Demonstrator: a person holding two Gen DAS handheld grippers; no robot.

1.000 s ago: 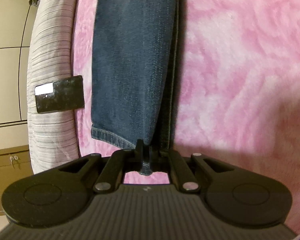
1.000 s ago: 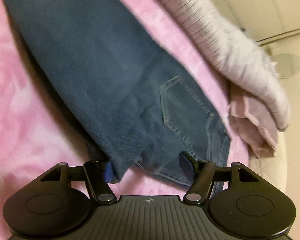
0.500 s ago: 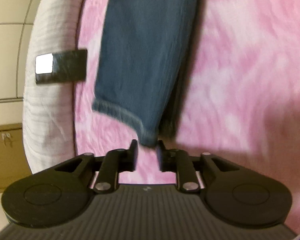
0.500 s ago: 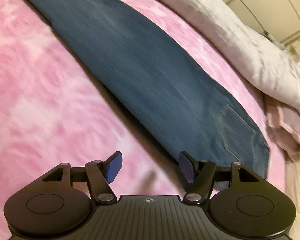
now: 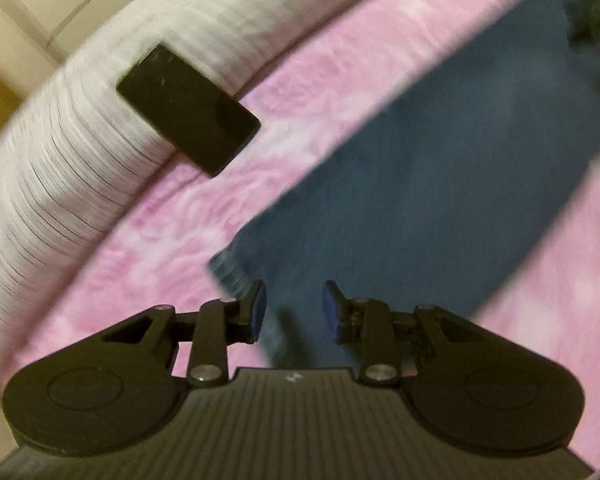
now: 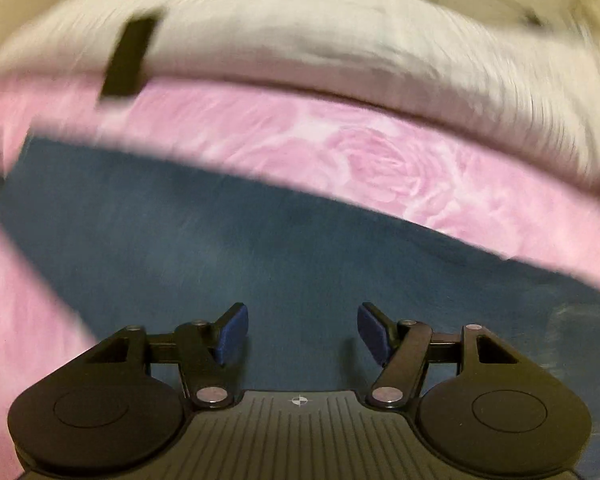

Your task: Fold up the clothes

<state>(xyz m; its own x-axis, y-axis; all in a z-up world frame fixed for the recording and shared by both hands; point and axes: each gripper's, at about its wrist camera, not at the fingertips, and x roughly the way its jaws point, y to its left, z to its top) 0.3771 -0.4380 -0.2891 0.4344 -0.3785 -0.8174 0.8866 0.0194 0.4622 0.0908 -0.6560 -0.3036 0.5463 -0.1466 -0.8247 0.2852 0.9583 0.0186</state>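
Matt denim jeans (image 5: 440,200), fleecy blanket (image 5: 320,92)

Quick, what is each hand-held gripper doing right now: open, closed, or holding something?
Left hand-held gripper: open, holding nothing, above the hem end of the jeans.
Right hand-held gripper: open, holding nothing, over the jeans.

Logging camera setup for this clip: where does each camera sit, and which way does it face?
Left wrist: on the left claw, looking down at the jeans hem end on the pink blanket; open claw shows.
Right wrist: on the right claw, low over the jeans' middle; open claw shows.
Shared: jeans, blanket, striped bedding, black phone.
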